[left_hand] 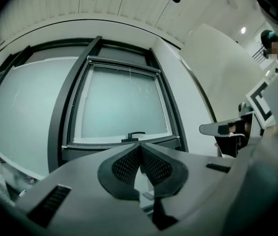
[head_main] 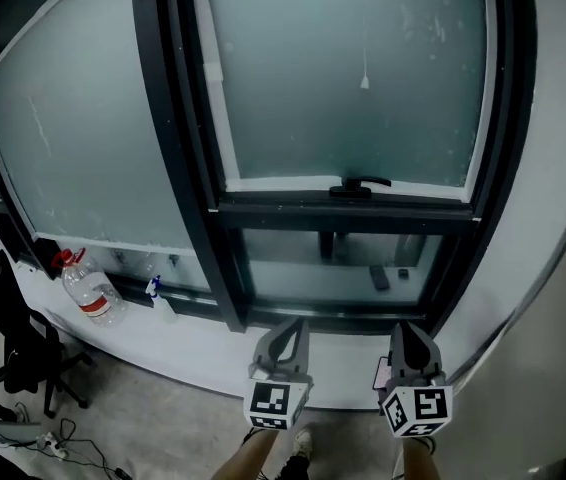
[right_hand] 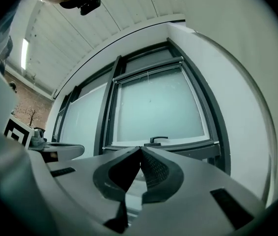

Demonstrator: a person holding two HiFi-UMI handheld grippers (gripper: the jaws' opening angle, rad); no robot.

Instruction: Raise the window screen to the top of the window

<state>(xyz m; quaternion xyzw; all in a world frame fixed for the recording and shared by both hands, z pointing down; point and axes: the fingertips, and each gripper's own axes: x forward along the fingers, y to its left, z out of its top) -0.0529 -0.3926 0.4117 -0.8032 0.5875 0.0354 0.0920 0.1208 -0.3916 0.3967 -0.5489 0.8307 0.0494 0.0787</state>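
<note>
Head view: dark-framed window (head_main: 178,168), two frosted sections side by side. The window screen (head_main: 348,78) lies over the right section's upper pane, with its white lower edge just above one black handle (head_main: 360,184). A thin cord with a white bead (head_main: 364,83) shows against the screen.

White sill (head_main: 213,353) runs between the grippers and the window.

One black office chair (head_main: 13,338) on the floor, far left.

Left gripper (head_main: 296,324) and right gripper (head_main: 408,330) are low and side by side, well apart from the screen. On each the jaw tips meet and nothing is held.

Two bottles on the sill, at left:
- One large clear bottle (head_main: 89,286) with red cap; fill level unreadable.
- One small spray bottle (head_main: 156,289) with blue head.
</note>
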